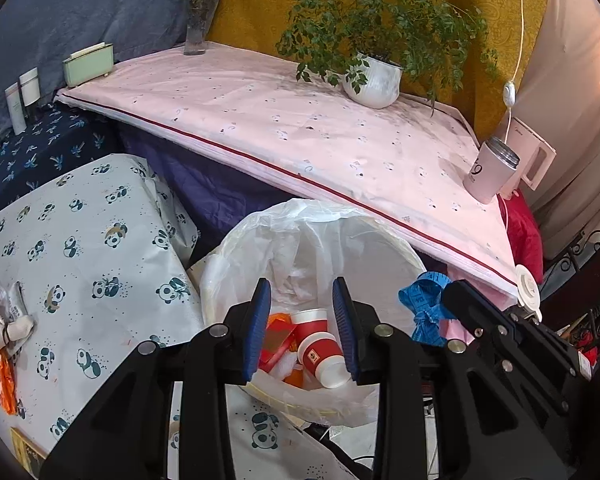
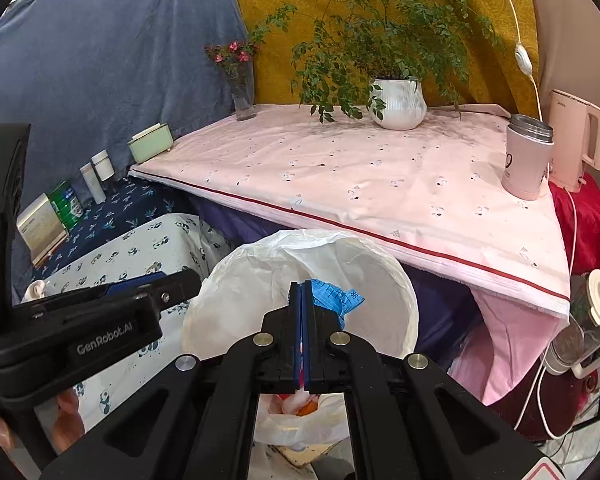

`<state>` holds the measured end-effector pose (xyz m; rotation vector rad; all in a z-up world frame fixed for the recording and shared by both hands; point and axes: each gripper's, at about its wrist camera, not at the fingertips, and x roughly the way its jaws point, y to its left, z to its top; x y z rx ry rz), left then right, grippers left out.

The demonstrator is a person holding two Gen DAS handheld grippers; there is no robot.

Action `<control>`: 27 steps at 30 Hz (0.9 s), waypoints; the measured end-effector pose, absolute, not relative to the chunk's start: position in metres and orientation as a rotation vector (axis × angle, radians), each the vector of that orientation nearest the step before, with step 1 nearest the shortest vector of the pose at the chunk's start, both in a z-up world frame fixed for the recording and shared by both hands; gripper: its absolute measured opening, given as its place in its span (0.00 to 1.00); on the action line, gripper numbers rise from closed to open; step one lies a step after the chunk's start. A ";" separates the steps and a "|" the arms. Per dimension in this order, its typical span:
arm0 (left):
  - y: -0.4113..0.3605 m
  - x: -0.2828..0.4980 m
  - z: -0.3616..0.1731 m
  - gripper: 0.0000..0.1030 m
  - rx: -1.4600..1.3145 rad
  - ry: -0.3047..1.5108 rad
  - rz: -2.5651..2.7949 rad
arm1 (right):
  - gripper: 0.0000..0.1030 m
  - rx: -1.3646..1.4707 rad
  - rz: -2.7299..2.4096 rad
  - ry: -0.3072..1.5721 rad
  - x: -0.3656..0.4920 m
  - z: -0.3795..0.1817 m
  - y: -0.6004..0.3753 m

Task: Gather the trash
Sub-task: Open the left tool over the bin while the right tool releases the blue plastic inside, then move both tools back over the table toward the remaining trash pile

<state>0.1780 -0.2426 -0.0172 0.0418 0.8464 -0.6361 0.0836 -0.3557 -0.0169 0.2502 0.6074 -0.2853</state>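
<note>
1. Over the bin (image 1: pixel 220 276), the left claw (image 1: pixel 302 332) stands apart, empty; a red cup (image 1: pixel 320 344) lies inside.
2. Beside it, the right claw (image 2: pixel 302 336) is clamped on blue tape (image 2: pixel 336 300).

A lined bin (image 1: pixel 380 248) stood near, just before the tabletop's (image 1: pixel 300 140) near edge, with paper cups (image 1: pixel 320 344) lying in it. The left gripper (image 1: pixel 302 328) hung over the bin; the right gripper (image 2: pixel 302 308), to its right, held a measuring tape (image 2: pixel 336 300) above the bin. A panda-print sheet (image 1: pixel 92 248) lay left of the bin. On the tabletop, a vase (image 1: pixel 198 28) stood far left, a potted plant (image 1: pixel 374 82) far centre, and a mug (image 1: pixel 490 170) and kettle (image 2: pixel 576 136) at the right.
</note>
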 end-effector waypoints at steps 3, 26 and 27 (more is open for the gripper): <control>-0.236 0.181 -0.018 0.31 0.036 0.846 -0.615 | 0.01 0.244 -0.285 0.612 0.090 -0.018 -0.353; -0.139 0.178 -0.004 0.50 -0.052 0.804 -0.442 | 0.52 0.176 -0.251 0.603 0.093 0.010 -0.283; -0.132 0.176 -0.002 0.50 -0.058 0.801 -0.428 | 0.54 0.168 -0.244 0.604 0.092 0.012 -0.276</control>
